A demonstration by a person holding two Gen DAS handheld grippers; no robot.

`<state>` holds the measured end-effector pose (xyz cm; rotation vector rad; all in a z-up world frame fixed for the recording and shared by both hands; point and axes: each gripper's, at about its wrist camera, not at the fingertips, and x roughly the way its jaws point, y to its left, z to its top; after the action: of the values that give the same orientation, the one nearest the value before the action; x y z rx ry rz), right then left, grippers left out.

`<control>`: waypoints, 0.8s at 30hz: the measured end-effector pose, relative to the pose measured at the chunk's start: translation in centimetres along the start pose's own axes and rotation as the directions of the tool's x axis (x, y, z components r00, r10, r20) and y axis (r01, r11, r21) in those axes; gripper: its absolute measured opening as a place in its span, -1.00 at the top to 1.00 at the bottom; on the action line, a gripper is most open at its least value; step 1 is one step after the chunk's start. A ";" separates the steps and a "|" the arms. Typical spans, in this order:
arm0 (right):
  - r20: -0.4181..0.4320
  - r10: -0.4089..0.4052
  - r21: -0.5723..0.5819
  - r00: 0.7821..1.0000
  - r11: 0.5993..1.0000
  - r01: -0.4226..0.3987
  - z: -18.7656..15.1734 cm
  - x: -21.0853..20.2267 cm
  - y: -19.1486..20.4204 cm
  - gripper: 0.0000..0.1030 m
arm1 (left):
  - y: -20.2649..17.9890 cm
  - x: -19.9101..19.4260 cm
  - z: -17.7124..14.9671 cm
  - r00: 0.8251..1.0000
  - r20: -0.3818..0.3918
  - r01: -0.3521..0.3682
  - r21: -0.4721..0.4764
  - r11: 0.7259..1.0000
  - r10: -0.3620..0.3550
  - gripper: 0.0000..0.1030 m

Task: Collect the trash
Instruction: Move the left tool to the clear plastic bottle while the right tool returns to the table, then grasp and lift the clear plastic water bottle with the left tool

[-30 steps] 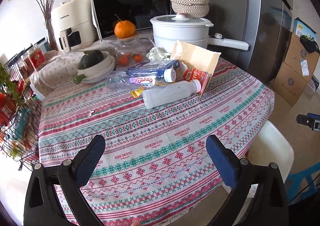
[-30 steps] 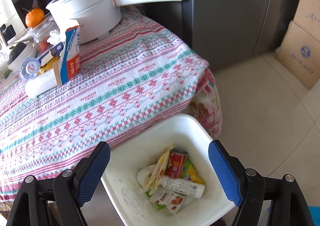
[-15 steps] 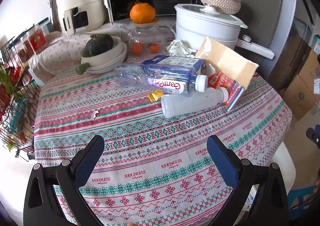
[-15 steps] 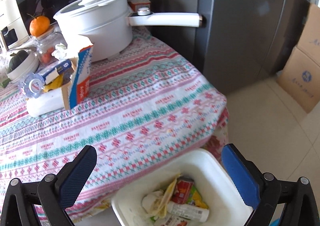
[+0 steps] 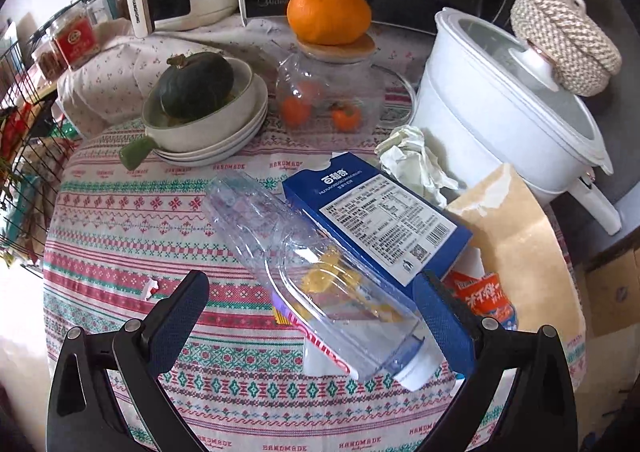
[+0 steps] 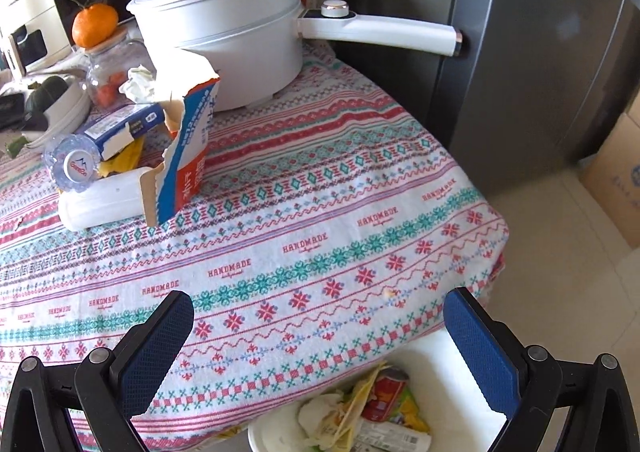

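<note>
A clear plastic bottle (image 5: 316, 284) lies atop the table's litter pile, framed by the left gripper (image 5: 312, 316), jaws spread for a grab; the right gripper (image 6: 320, 336), released and empty, hangs above the half-filled bin (image 6: 452, 376).
</note>
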<state>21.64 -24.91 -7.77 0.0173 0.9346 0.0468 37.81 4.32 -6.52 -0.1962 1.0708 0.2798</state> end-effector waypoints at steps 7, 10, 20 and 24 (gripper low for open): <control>0.036 -0.042 -0.034 0.998 0.998 0.044 0.7 0.2 0.5 -0.99 | 0.9 1.2 -1.0 0.996 -0.049 -0.068 0.054 0.996 0.071 -0.97; 0.034 -0.029 -0.030 0.999 0.999 0.030 0.9 0.3 1.0 -0.99 | 2.9 0.8 -1.9 0.996 -0.075 -0.041 0.055 0.998 0.045 -0.96; 0.007 0.015 -0.062 1.000 0.998 -0.015 0.3 0.5 4.8 -0.99 | 12.0 0.6 -5.6 0.975 -0.223 0.010 0.013 1.000 -0.007 -0.75; -0.002 0.019 -0.089 1.000 0.996 -0.019 -0.2 0.7 6.1 -0.99 | 14.4 0.3 -5.4 0.978 -0.187 0.083 -0.062 0.995 -0.093 -0.73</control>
<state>21.72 -18.82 -8.22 -0.0563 0.9325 0.1059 28.86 16.48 -9.68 -0.3227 1.2408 0.2131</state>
